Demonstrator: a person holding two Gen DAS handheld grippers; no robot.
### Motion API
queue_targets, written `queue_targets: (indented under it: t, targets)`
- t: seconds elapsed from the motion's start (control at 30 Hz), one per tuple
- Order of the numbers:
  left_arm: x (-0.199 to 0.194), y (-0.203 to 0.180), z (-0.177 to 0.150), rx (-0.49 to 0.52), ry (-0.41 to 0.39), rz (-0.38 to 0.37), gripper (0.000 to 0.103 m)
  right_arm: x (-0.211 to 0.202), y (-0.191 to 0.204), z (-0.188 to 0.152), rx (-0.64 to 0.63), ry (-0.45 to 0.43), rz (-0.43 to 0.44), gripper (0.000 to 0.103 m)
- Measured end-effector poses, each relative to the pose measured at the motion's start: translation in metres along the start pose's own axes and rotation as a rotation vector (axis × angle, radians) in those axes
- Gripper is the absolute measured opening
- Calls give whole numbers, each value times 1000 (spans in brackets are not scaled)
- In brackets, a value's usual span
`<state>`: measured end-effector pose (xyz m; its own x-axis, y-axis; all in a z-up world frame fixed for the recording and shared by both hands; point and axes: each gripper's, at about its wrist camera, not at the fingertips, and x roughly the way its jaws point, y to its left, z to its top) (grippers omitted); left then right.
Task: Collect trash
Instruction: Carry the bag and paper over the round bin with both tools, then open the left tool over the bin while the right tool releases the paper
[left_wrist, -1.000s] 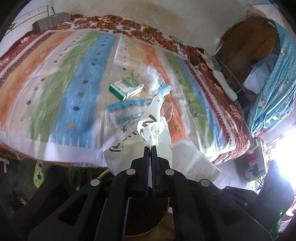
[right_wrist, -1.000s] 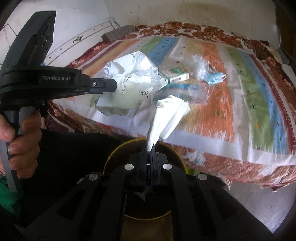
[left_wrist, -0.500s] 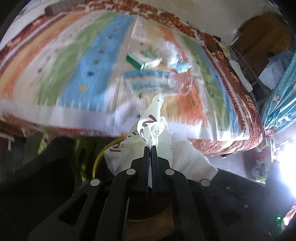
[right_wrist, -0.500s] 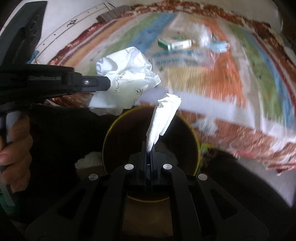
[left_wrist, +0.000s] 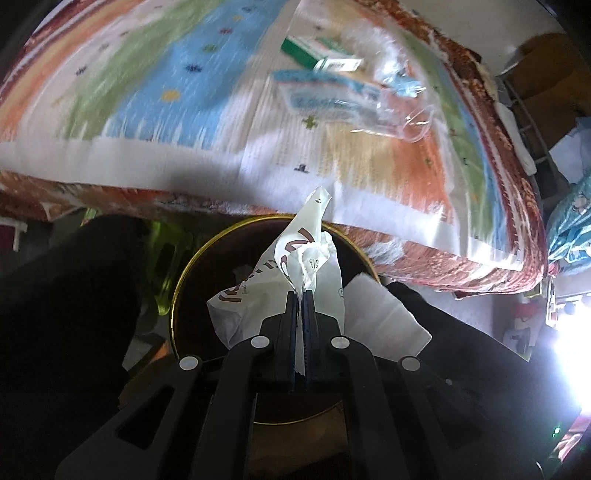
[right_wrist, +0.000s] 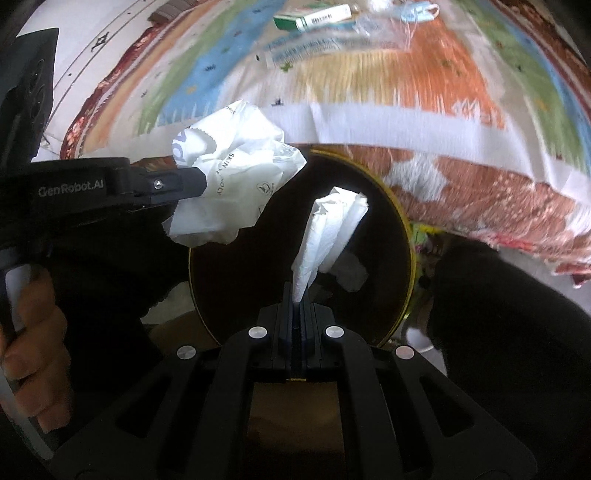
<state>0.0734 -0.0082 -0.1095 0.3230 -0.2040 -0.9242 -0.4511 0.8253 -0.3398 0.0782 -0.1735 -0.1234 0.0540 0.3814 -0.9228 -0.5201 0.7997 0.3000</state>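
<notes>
Crumpled white printed wrapper (left_wrist: 291, 273) is pinched in the left gripper (left_wrist: 302, 295), jaws clamped tight on it, hanging over the mouth of the dark round bin (left_wrist: 177, 295) with a gold rim. White tissue (right_wrist: 328, 236) is clamped likewise in the right gripper (right_wrist: 296, 291), above the same bin. Bin stands just beside the bed's edge. On the striped bedspread (left_wrist: 166, 66), well apart from the bin: green-and-white box (left_wrist: 317, 55), clear plastic packet (left_wrist: 332, 99), blue face mask (right_wrist: 419, 11).
</notes>
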Motion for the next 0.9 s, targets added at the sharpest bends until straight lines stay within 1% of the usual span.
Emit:
queue_targets:
  t: [0.13, 0.17, 0.2, 0.23, 0.27, 0.3, 0.4, 0.47, 0.53, 0.6, 0.7, 0.77, 0.9]
  targets:
    - [10, 5, 4, -33, 31, 11, 3, 5, -3, 1, 23, 11, 4, 2]
    - [12, 6, 5, -42, 42, 6, 3, 6, -4, 2, 34, 11, 8, 4]
    - [14, 7, 5, -48, 49, 1, 10, 7, -7, 2, 48, 14, 12, 8]
    - [15, 8, 6, -58, 57, -13, 28, 8, -9, 2, 60, 18, 16, 12]
    - [16, 8, 6, -67, 60, -24, 41, 8, -11, 2, 74, 19, 20, 22]
    - [15, 10, 8, -84, 49, -39, 52, 7, -13, 3, 81, 15, 24, 26]
    - [10, 13, 11, -104, 17, -41, 52, 6, -14, 7, 88, 4, 36, 31]
    - [7, 14, 13, -111, 10, -48, 53, 1, -16, 9, 91, -14, 39, 34]
    - [5, 14, 15, -110, -2, -46, 54, -4, -16, 13, 90, -36, 35, 36]
    - [2, 14, 18, -103, -16, -41, 55, -10, -18, 16, 91, -57, 36, 40]
    - [-1, 14, 21, -111, -30, -45, 57, -19, -18, 20, 89, -89, 38, 43]
    - [-3, 18, 24, -135, -34, -67, 56, -23, -18, 22, 85, -105, 41, 46]
    - [-9, 26, 28, -181, -51, -89, 57, -34, -14, 24, 58, -142, 43, 47]
